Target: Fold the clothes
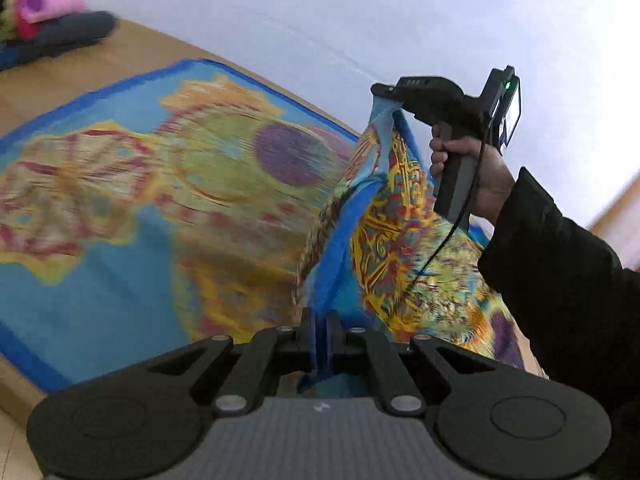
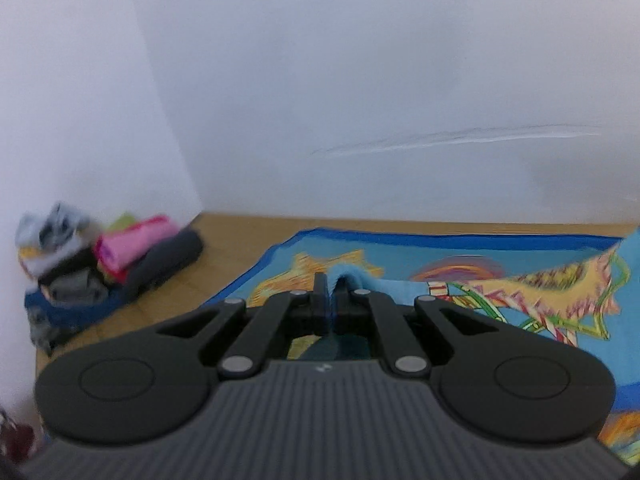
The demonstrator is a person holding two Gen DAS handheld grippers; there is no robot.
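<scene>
A large scarf [image 1: 132,184], bright blue with yellow, red and purple patterns, lies spread on the wooden table [image 1: 132,52]. Its near edge is lifted off the table. My left gripper [image 1: 320,320] is shut on the blue border of that raised edge. Further up in the left wrist view, my right gripper [image 1: 386,98], held by a hand [image 1: 480,172] in a dark sleeve, pinches another raised corner. In the right wrist view the right gripper [image 2: 331,292] is shut on a light blue fold of the scarf [image 2: 460,256], which stretches flat beyond it.
A pile of folded clothes [image 2: 104,264], pink, grey, dark and blue, sits at the table's far left corner against the white wall [image 2: 360,80]; the same pile [image 1: 52,20] shows in the left wrist view. Bare wood lies between pile and scarf.
</scene>
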